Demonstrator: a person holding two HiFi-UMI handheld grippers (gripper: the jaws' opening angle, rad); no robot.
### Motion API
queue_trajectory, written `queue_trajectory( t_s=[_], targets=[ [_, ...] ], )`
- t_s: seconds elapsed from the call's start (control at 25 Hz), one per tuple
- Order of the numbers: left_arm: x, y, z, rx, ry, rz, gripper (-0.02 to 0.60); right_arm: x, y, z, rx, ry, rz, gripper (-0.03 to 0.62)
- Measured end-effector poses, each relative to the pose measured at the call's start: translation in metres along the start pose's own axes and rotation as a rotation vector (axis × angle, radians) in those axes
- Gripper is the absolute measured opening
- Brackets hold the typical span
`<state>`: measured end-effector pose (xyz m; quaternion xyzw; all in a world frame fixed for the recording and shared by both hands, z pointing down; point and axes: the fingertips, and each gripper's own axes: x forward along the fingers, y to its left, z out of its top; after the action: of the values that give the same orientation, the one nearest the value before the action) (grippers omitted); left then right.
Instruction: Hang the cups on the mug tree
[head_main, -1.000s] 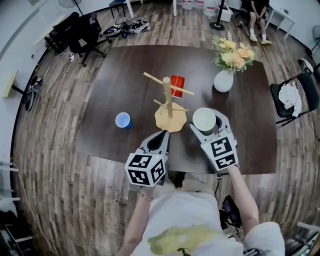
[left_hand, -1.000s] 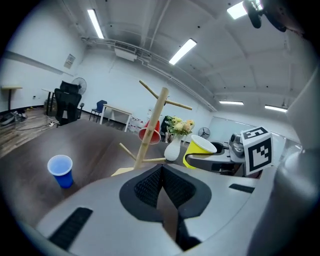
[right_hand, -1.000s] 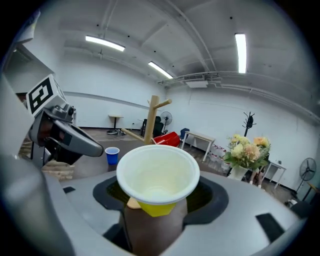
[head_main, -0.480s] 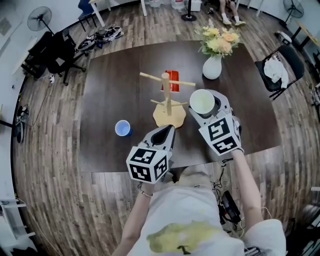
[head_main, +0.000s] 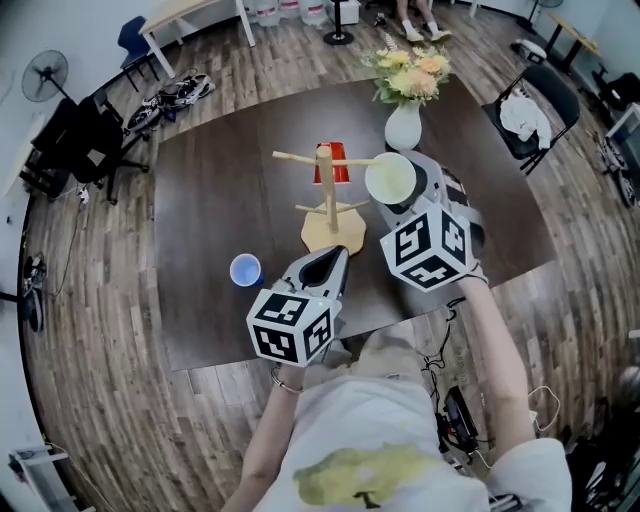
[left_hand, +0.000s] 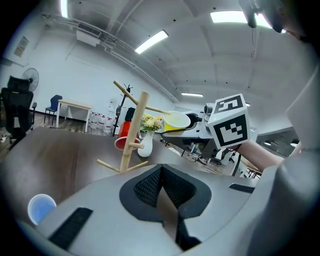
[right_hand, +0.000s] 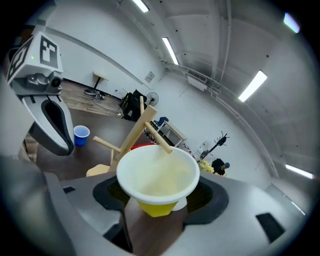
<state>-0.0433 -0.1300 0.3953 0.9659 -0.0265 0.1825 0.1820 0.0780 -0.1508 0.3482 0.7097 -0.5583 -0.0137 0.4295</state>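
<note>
Dark wooden table (head_main: 220, 190) in an open office: the right gripper (head_main: 398, 198) is clamped on a yellow cup (right_hand: 157, 175), white inside, its rim at the tip of an upper peg of the wooden mug tree (head_main: 327, 200). The left gripper (head_main: 325, 268), jaws together and empty, hovers near the tree's base. A red cup (head_main: 335, 160) sits at the tree's far side. A blue cup (head_main: 245, 269) stands upright to the left, with a white vase of flowers (head_main: 403, 125) behind.

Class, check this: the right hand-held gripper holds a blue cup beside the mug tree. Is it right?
No: the right hand-held gripper holds a yellow cup beside the mug tree, as the right gripper view shows. The blue cup stands on the table.
</note>
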Motion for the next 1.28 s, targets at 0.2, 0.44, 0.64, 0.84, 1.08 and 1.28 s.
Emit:
queue_trajectory(
  t_s=[0.2, 0.44, 0.64, 0.84, 1.08, 1.28],
  targets=[
    [-0.004, -0.003, -0.002, 0.008, 0.012, -0.031, 0.015, 0.002, -0.002, 0.004, -0.081, 0.045, -0.045, 0.304],
    [-0.007, -0.005, 0.000, -0.006, 0.004, -0.027, 0.015, 0.007, -0.003, 0.012, -0.210, 0.079, -0.069, 0.304],
    [-0.003, -0.006, 0.003, -0.030, -0.011, -0.015, 0.015, 0.013, -0.002, 0.017, -0.304, 0.090, -0.074, 0.304],
    [-0.005, -0.012, 0.005, -0.046, -0.019, 0.005, 0.015, 0.013, -0.001, 0.021, -0.377, 0.098, -0.076, 0.304],
    [-0.008, -0.011, 0.003, -0.071, -0.033, 0.032, 0.015, 0.017, 0.003, 0.027, -0.447, 0.097, -0.085, 0.305],
    [-0.012, -0.005, 0.001, -0.090, -0.044, 0.060, 0.015, 0.021, 0.005, 0.034, -0.485, 0.087, -0.097, 0.305]
  ],
)
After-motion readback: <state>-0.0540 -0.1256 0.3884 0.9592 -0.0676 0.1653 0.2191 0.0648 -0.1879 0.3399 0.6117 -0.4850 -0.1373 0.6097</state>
